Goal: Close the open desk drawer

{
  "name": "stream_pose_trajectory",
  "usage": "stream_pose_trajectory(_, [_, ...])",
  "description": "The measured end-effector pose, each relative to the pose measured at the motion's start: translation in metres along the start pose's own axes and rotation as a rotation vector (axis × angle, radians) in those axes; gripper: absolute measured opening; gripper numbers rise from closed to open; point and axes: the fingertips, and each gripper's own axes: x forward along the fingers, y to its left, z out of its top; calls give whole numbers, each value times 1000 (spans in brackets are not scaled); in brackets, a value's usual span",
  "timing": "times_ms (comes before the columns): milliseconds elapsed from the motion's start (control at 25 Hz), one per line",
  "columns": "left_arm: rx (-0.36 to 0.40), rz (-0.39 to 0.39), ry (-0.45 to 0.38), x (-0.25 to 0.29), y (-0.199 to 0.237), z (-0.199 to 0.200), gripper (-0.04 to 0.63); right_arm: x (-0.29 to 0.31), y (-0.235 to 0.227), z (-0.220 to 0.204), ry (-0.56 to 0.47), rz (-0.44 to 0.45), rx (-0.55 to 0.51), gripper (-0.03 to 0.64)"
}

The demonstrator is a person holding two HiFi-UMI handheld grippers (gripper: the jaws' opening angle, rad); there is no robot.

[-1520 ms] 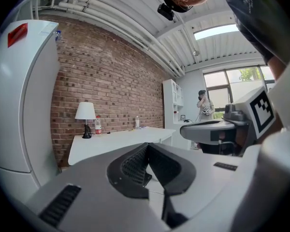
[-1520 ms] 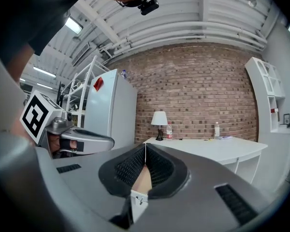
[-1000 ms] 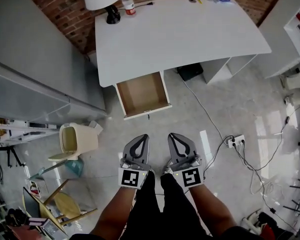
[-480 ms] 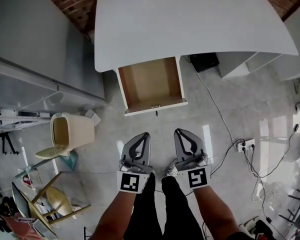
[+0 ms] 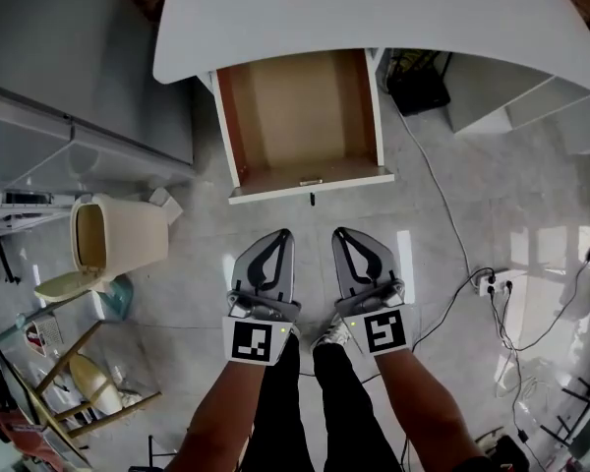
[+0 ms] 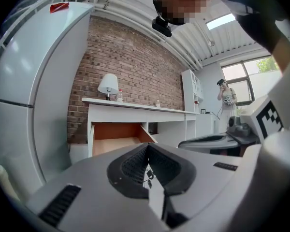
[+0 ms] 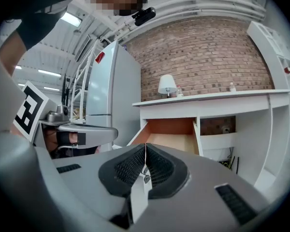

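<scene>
The white desk (image 5: 374,13) has its wooden drawer (image 5: 300,121) pulled fully out, empty, with its white front (image 5: 310,187) and a small hanging key (image 5: 312,200) facing me. My left gripper (image 5: 280,236) and right gripper (image 5: 342,234) hover side by side just short of the drawer front, both shut and holding nothing. In the left gripper view the open drawer (image 6: 117,138) lies ahead beyond the shut jaws. The right gripper view shows the drawer (image 7: 170,133) straight ahead under the desk top.
A beige bin (image 5: 118,236) lies on its side at the left, next to a grey refrigerator (image 5: 69,96). Wooden chairs (image 5: 74,382) stand at lower left. A power strip (image 5: 492,283) and cables trail across the floor at right. A black box (image 5: 418,82) sits under the desk.
Both grippers have sunk and the view has closed in on the desk, so the drawer now looks larger and nearer. Both jaws stayed shut.
</scene>
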Motion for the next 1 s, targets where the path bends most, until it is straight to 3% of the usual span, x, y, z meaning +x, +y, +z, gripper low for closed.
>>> stream_pose_trajectory(720, [-20, 20, 22, 19, 12, -62, 3, 57, -27, -95, 77, 21, 194, 32])
stream_pose_trajectory(1000, [-19, 17, 15, 24, 11, -64, 3, 72, -41, -121, 82, 15, 411, 92])
